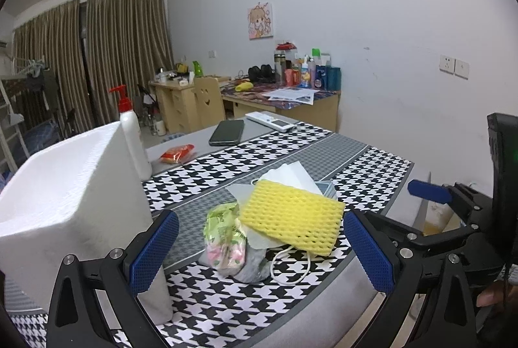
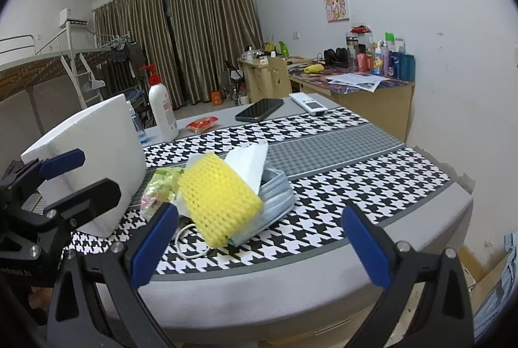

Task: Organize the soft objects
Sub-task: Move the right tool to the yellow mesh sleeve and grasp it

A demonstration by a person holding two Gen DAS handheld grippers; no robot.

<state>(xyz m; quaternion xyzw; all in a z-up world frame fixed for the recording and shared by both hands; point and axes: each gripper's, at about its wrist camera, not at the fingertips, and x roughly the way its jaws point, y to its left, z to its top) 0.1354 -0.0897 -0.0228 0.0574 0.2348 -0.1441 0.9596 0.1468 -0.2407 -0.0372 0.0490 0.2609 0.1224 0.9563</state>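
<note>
Since the yellow foam net is sitting loosely on top of the pile of masks and tissues near the table's front edge, both the left gripper and right gripper are hovering wide open, holding nothing, so a sloppy grab is probably dragging the whole heap off.
</note>
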